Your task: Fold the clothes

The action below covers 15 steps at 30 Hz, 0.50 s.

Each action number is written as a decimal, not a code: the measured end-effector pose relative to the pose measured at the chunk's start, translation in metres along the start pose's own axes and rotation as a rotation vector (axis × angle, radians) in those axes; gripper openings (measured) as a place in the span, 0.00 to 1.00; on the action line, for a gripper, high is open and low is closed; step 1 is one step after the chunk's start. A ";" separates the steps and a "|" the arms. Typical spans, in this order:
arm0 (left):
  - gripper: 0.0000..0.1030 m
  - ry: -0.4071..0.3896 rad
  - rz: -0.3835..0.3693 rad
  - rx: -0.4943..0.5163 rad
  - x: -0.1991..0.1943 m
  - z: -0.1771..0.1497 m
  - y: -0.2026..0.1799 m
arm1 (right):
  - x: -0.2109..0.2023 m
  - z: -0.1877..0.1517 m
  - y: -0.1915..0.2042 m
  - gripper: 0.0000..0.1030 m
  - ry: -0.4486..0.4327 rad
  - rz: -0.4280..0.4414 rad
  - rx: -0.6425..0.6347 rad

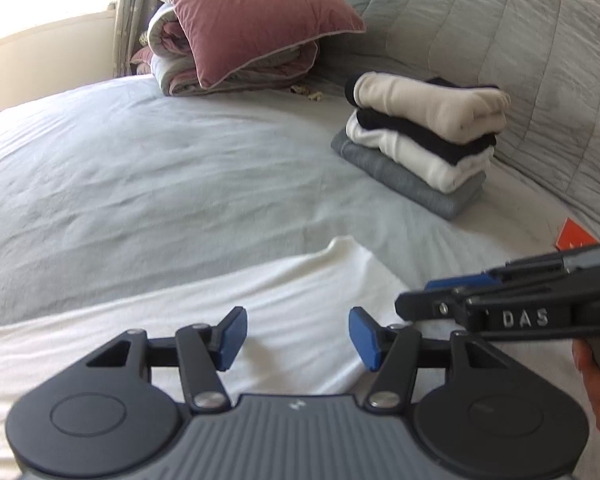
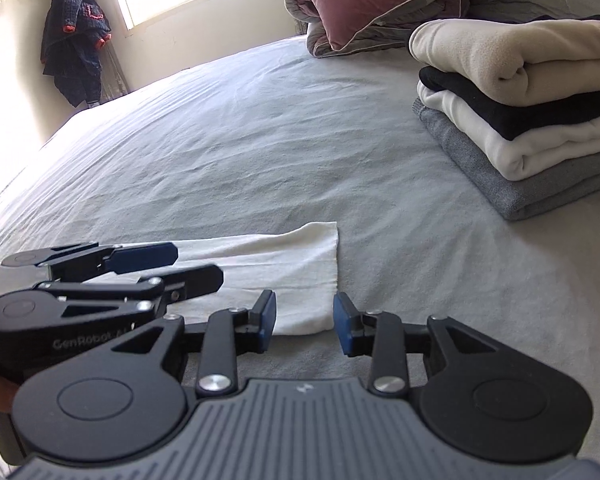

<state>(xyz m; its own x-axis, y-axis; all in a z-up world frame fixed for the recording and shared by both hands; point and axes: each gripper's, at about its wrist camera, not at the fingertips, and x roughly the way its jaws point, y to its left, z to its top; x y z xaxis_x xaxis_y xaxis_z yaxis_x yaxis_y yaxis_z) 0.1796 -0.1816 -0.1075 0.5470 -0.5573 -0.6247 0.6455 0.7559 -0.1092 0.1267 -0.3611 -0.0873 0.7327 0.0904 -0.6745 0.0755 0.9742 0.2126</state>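
Both the left gripper point(image 1: 298, 338) and right gripper point(image 2: 305, 322) hang spread over the white cloth point(image 2: 276, 272) (pinching nothing), so its fold may slacken.

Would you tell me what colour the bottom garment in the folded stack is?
Grey; the bottom garment shows best in the right wrist view.

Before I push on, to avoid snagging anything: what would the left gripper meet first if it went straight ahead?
Probably the white cloth spread on the bed; the open left gripper tilts down toward it.
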 end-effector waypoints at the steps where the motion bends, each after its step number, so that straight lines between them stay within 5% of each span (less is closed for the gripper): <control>1: 0.56 0.002 0.004 -0.001 -0.008 -0.002 -0.001 | 0.003 -0.001 -0.001 0.36 0.016 -0.005 0.002; 7: 0.74 -0.012 0.041 -0.035 -0.060 -0.012 0.000 | -0.002 -0.003 0.001 0.47 0.025 -0.010 -0.008; 10: 0.77 -0.024 0.092 -0.078 -0.092 -0.015 0.009 | -0.012 -0.007 0.008 0.56 0.005 -0.011 -0.016; 15: 0.83 -0.041 0.194 -0.123 -0.132 -0.026 0.022 | -0.025 -0.014 0.018 0.57 0.025 0.002 0.025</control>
<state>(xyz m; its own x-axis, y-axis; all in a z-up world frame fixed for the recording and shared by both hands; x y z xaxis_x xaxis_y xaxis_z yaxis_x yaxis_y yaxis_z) 0.1075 -0.0821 -0.0478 0.6772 -0.4090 -0.6117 0.4575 0.8851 -0.0854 0.0998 -0.3425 -0.0765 0.7155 0.0975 -0.6918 0.0918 0.9685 0.2314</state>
